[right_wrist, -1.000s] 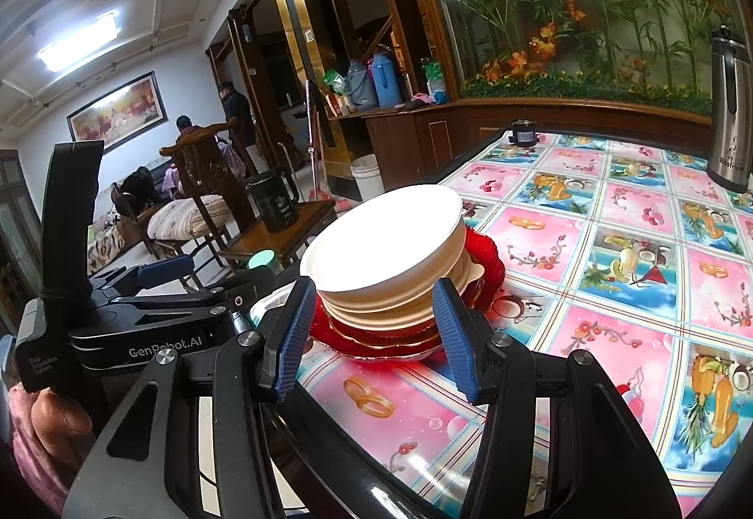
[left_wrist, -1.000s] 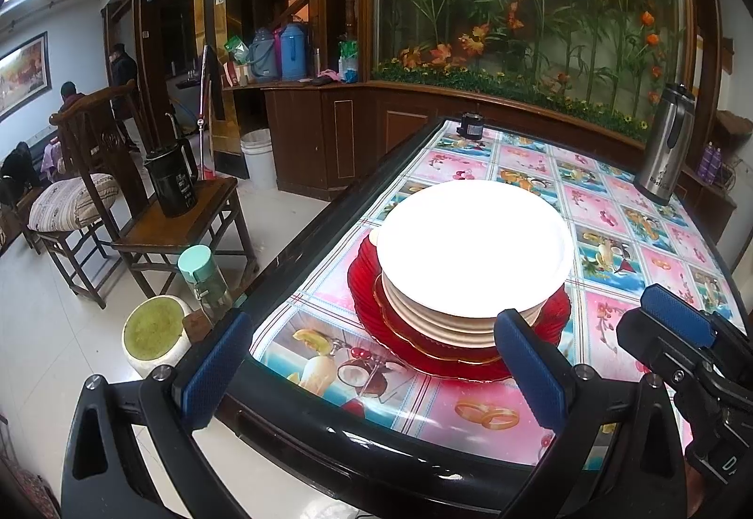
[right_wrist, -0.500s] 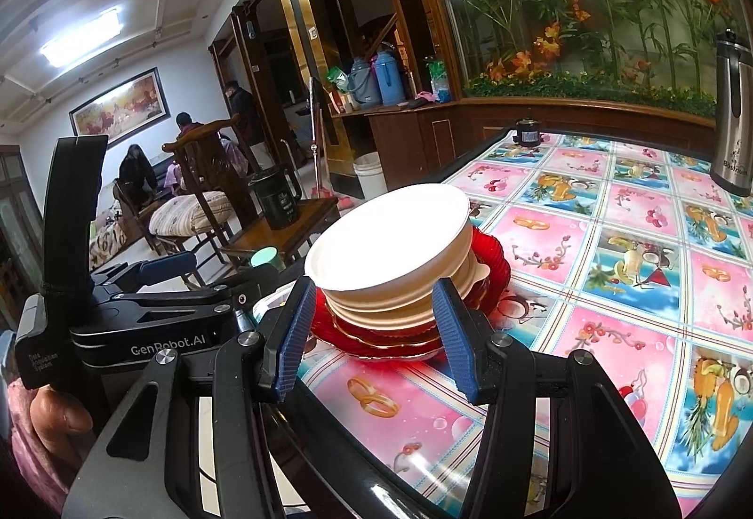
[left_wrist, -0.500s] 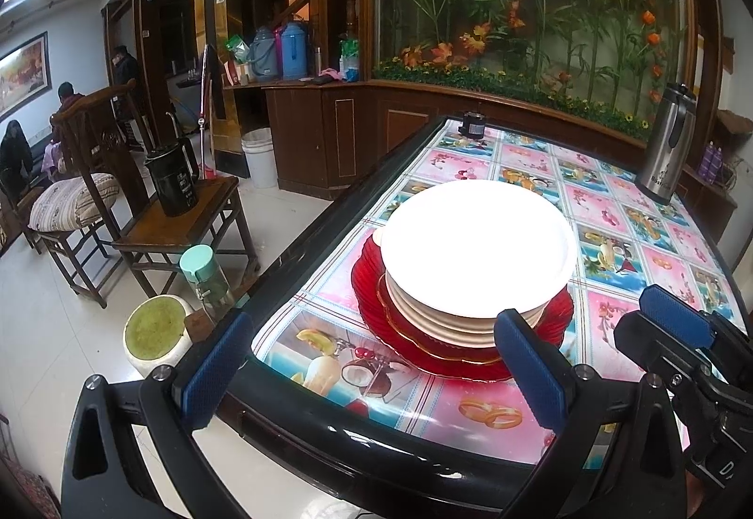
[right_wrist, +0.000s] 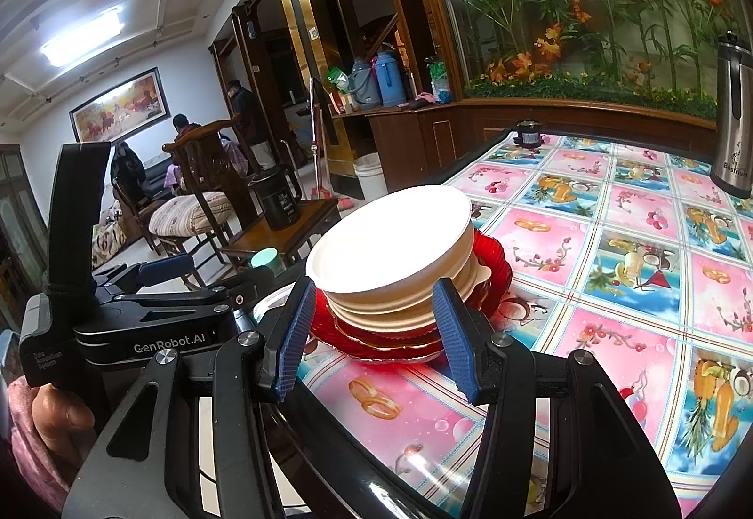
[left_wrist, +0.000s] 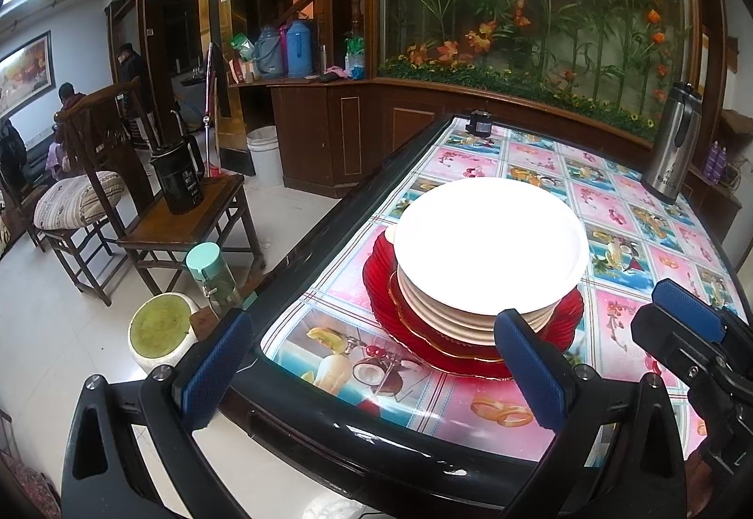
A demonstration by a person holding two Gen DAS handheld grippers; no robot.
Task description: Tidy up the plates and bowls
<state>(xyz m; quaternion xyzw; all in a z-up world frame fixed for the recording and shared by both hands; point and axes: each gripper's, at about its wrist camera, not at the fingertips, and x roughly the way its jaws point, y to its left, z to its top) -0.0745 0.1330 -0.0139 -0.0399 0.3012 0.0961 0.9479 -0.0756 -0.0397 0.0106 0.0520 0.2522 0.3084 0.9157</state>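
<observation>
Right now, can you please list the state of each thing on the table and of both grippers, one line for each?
White plates: stacked, on the red plates.
Red plates: stacked at the bottom, flat on the table.
Steel flask: upright, lid on, apart from the stack.
Small dark jar: upright at the far edge.
Left gripper: open, empty, short of the stack.
Right gripper: open, empty, not touching the stack.

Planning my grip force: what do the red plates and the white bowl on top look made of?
Red plates: likely glass or clear plastic; translucent, glossy, ribbed scalloped rim. White bowl: probably glazed ceramic or melamine; opaque, smooth, glaring under the lamp. I cannot tell which.
</observation>
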